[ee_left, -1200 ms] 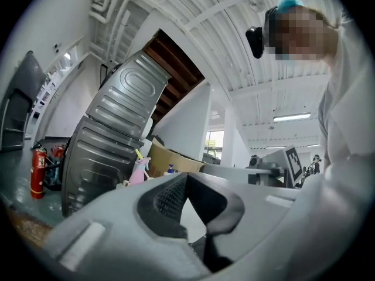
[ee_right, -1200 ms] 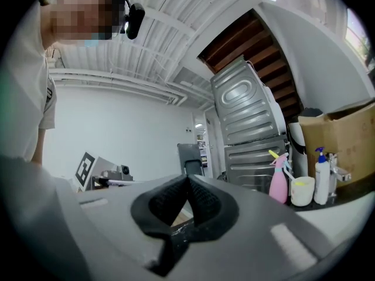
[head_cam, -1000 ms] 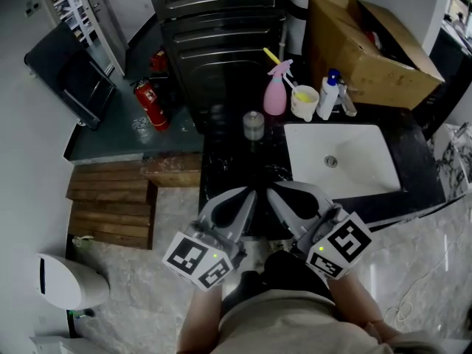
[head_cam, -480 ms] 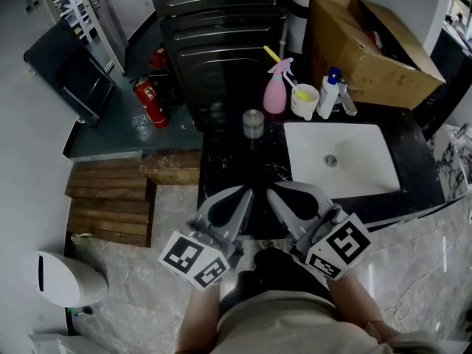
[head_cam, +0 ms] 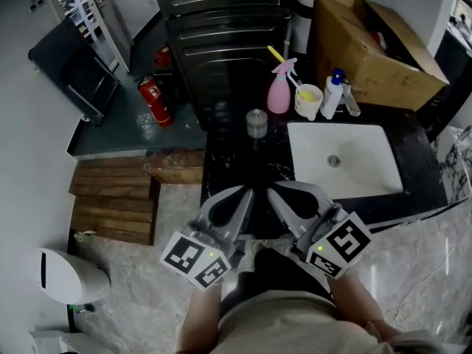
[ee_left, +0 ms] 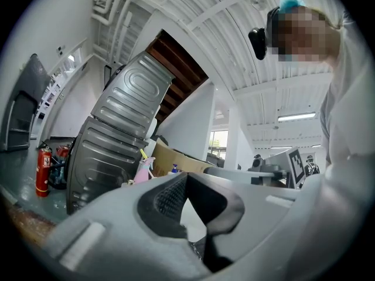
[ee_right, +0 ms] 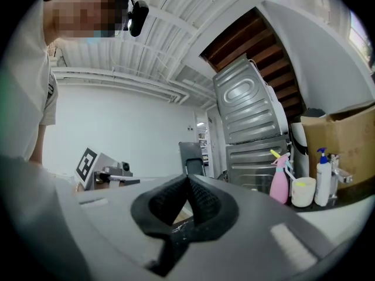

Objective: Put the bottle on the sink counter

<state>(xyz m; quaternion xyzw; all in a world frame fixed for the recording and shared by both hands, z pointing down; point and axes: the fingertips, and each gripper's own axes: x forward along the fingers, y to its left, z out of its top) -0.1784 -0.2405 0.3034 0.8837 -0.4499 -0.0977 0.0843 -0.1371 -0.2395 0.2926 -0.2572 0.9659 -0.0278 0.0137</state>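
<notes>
A pink spray bottle (head_cam: 278, 93) stands at the back of the black sink counter (head_cam: 243, 164), left of a cream cup (head_cam: 307, 102) and a white pump bottle (head_cam: 331, 94) with a blue top. My left gripper (head_cam: 249, 193) and right gripper (head_cam: 271, 190) hover side by side at the counter's near edge, well short of the bottles. Both are shut with nothing between the jaws, as the left gripper (ee_left: 186, 177) and right gripper (ee_right: 188, 183) show in their own views. The pink spray bottle (ee_right: 279, 183) and the white pump bottle (ee_right: 323, 183) appear far right in the right gripper view.
A white basin (head_cam: 343, 161) fills the counter's right half. A small jar (head_cam: 256, 123) stands mid-counter. Behind are a cardboard box (head_cam: 369, 50) and a dark metal appliance (head_cam: 221, 28). On the floor to the left are a fire extinguisher (head_cam: 151, 98), wooden steps (head_cam: 110, 205) and a white bin (head_cam: 70, 279).
The head view has shifted slightly, so the scene sits a little lower and to the right. Both grippers stay where they were, still shut.
</notes>
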